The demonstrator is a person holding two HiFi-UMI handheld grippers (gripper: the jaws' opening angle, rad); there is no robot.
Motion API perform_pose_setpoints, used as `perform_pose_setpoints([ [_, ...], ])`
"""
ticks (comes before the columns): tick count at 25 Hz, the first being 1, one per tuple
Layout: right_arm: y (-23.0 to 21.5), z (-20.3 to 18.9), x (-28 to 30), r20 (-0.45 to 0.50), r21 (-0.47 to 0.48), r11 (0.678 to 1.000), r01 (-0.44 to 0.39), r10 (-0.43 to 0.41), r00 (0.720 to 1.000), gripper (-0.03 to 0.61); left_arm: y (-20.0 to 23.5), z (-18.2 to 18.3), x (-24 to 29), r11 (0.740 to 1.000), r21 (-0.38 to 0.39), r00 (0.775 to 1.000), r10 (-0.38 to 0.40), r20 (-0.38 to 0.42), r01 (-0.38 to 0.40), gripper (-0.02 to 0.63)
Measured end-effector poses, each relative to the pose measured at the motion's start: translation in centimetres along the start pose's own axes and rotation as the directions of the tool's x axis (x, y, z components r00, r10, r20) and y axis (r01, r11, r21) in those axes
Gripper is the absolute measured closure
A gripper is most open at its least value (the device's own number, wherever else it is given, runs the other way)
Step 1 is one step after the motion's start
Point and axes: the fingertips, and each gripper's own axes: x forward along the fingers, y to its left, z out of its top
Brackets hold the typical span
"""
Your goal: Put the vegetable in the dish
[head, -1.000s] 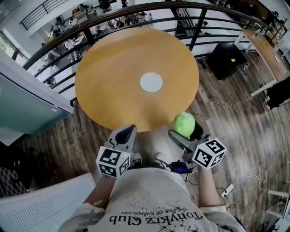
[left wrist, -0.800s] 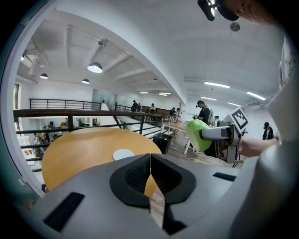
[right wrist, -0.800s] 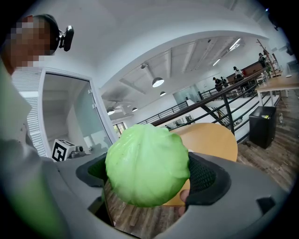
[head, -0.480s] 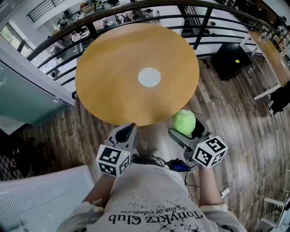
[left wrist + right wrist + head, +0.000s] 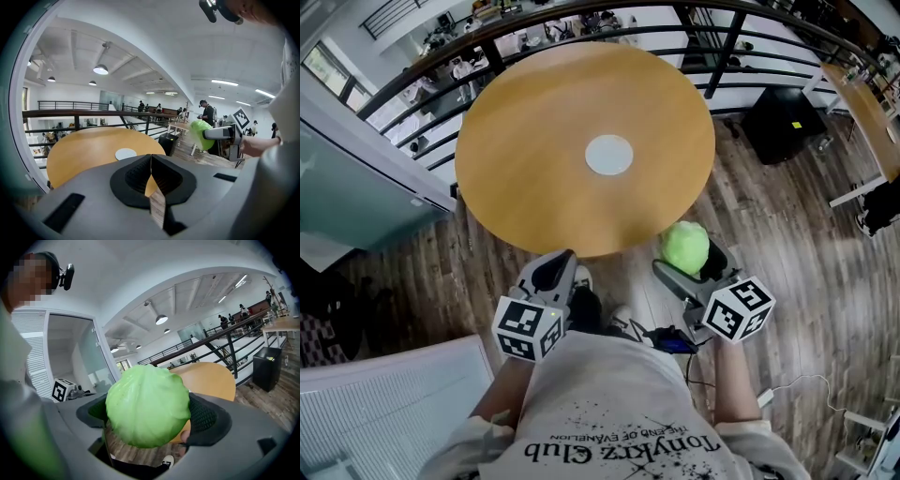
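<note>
A pale green cabbage [image 5: 684, 247] is clamped between the jaws of my right gripper [image 5: 692, 261], which hangs over the wooden floor just off the near right edge of the round table [image 5: 534, 141]. In the right gripper view the cabbage [image 5: 147, 405] fills the space between the black pads. A small white dish [image 5: 609, 155] lies flat near the middle of the table; the left gripper view also shows this dish [image 5: 126, 153]. My left gripper [image 5: 551, 272] is shut with nothing in it, at the table's near edge. From the left gripper view the cabbage [image 5: 200, 134] shows at the right.
A dark metal railing [image 5: 581, 23] curves behind the table. A black box [image 5: 782, 124] stands on the floor to the right, with a long wooden desk [image 5: 862, 103] beyond it. White slatted panels [image 5: 384, 412] lie at the lower left.
Both grippers have shifted only slightly; the left one sits a little lower and further left in the head view. The cabbage stays gripped in the right one.
</note>
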Motion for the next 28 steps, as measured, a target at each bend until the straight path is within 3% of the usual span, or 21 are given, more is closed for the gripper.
perform_pose_setpoints([
  [10, -2.0, 0.8, 3.1, -0.007, 0.022, 0.999, 0.037, -0.037, 0.999, 0.091, 3.4, 0.9, 2.6, 1.000, -0.021, 1.000, -0.007, -0.003, 0.007, 0.591],
  [28, -5.5, 5.7, 14.0, -0.009, 0.039, 0.991, 0.130, -0.130, 0.991, 0.091, 15.0, 4.5, 11.5, 0.994, -0.028, 0.993, -0.108, -0.042, 0.106, 0.592],
])
